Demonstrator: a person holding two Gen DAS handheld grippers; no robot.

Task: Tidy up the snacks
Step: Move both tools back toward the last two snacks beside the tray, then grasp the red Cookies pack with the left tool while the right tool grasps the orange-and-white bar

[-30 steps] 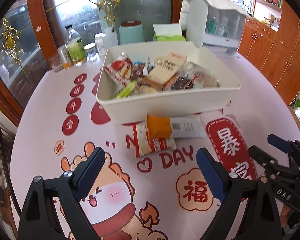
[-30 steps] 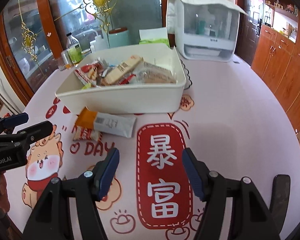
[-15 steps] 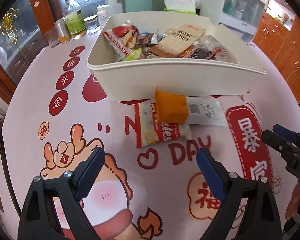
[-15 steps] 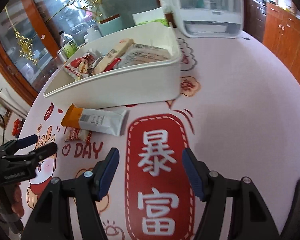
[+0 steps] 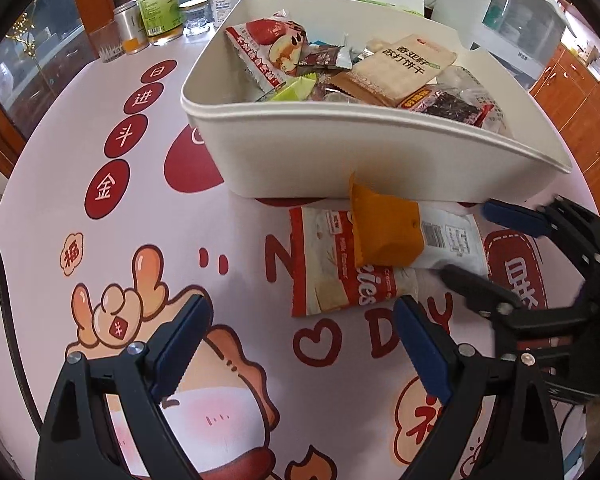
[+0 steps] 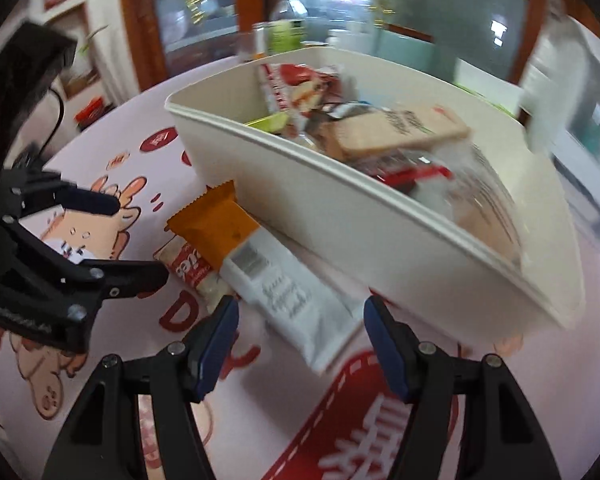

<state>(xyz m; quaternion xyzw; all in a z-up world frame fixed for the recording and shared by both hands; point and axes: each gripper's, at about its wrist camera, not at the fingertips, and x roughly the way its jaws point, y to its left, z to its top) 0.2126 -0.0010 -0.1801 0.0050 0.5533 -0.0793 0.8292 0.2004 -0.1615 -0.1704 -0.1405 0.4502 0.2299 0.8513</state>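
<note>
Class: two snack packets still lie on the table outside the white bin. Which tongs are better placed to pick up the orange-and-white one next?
Probably the right tongs: open, they point straight at the orange-and-white packet. The left tongs face the red-and-white packet beneath it.

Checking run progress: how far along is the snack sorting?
Mostly done: the white bin already holds a pile of packets. In hand: nothing. The left gripper and right gripper are both open and empty, near the last two. Left: the orange-and-white packet lying across the red-and-white cookie packet on the table in front of the bin.
</note>
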